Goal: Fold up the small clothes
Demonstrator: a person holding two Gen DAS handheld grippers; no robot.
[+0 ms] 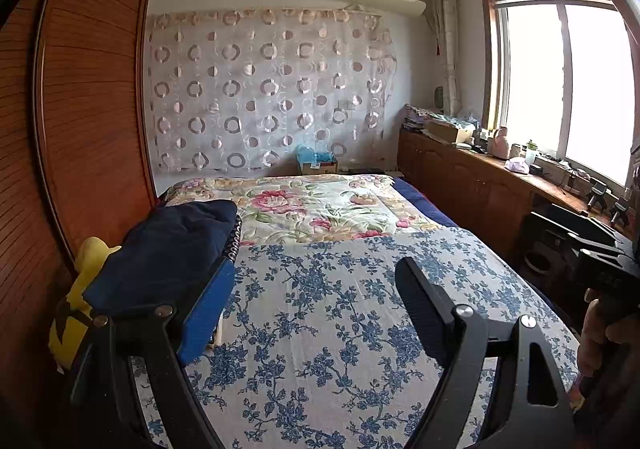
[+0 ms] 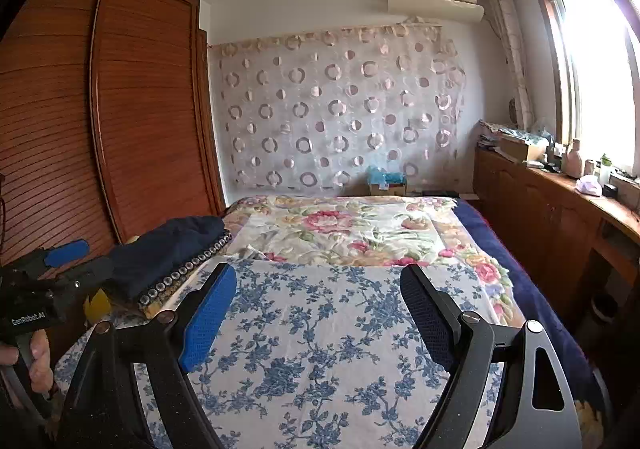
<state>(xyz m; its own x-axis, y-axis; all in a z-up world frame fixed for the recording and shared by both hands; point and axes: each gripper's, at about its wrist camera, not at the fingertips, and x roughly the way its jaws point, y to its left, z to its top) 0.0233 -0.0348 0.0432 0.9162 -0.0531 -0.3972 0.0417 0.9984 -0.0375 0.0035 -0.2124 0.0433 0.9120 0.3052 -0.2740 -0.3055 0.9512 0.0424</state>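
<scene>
Between the jaws of both tools: nothing; each pair stands wide over bare bedding.
Left gripper [image 1: 316,285]: black frame, blue pad, empty.
Right gripper [image 2: 318,301]: same build, empty.
Blue-and-white floral bedsheet [image 2: 320,329]: flat, serves as folding surface.
Dark navy folded garment [image 1: 168,249]: on a stack at the bed's left edge, just beside the left gripper, over a yellow plush toy [image 1: 86,289].
Handling advice, as judgement: bring the navy piece onto the open sheet, spread it flat, pinch corners evenly.
</scene>
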